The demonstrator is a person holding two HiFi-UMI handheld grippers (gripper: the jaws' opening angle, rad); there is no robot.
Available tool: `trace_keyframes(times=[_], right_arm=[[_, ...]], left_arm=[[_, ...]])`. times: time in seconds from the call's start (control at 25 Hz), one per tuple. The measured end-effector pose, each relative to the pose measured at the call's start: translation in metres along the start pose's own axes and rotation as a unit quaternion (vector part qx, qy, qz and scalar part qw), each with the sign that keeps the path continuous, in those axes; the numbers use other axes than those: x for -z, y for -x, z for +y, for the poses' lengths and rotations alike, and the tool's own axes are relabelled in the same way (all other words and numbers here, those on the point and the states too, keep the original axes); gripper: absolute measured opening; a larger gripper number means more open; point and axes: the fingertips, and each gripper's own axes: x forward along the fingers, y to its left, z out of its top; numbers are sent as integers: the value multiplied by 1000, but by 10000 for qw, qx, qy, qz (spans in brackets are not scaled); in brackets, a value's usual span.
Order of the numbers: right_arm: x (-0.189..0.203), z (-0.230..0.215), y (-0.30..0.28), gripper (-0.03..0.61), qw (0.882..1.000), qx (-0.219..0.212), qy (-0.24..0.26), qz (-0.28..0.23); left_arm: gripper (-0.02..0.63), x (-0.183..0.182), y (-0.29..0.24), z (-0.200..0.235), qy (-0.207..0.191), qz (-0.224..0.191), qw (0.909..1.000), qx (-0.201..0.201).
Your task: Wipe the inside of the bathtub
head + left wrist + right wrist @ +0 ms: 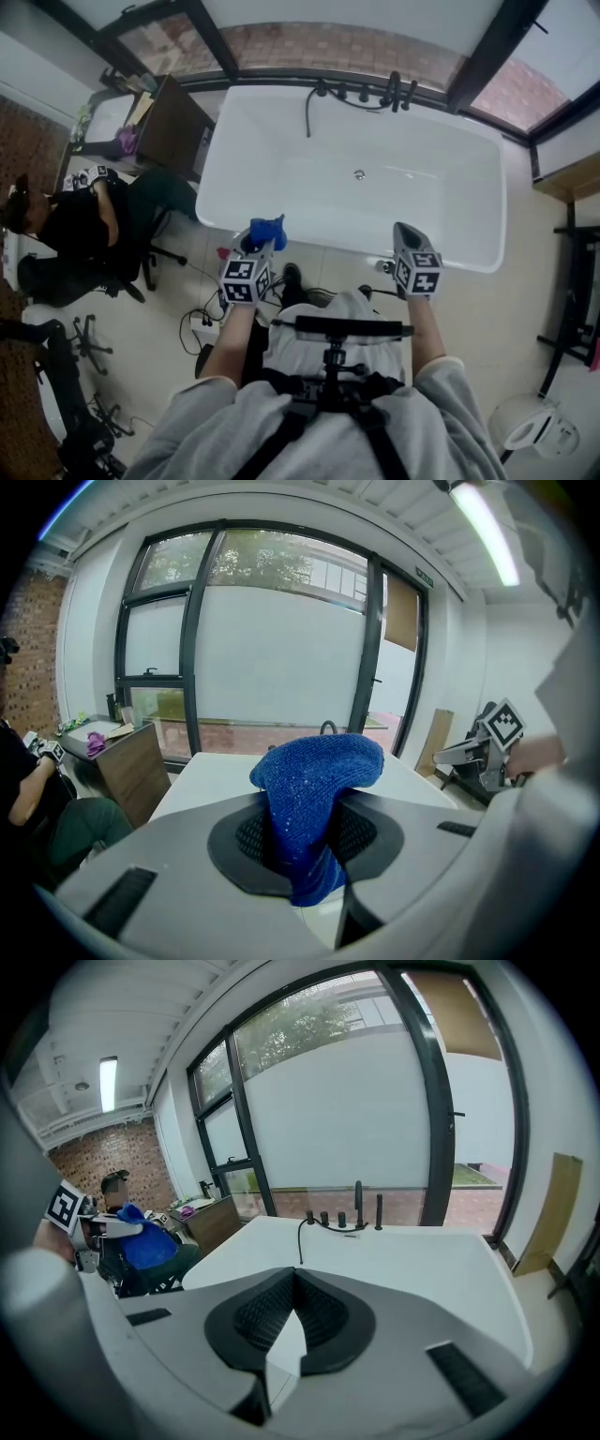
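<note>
Pre-wipe stage, by my read: left tongs [255, 249] are pinching a blue knit cloth [314, 789], soft and bunched, with a lobe flopping over the tips; right tongs [293, 1297] are pressed together on nothing. Both hang just short of the near rim of the bathtub [281, 150], which is white, glossy and a rounded rectangle, with a small metal drain [359, 174] mid-floor and a black faucet set [389, 92] on the far edge. Next move: take the left over the rim, press the cloth flat to the inner wall, then sweep.
</note>
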Motion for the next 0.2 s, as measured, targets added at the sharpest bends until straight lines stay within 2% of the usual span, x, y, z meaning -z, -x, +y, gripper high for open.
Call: trace_keyframes(times=[0.2], right_arm=[[-3, 1, 2, 6, 10000, -50, 74, 12]], left_arm=[[87, -1, 0, -4, 22, -18, 10000, 19]])
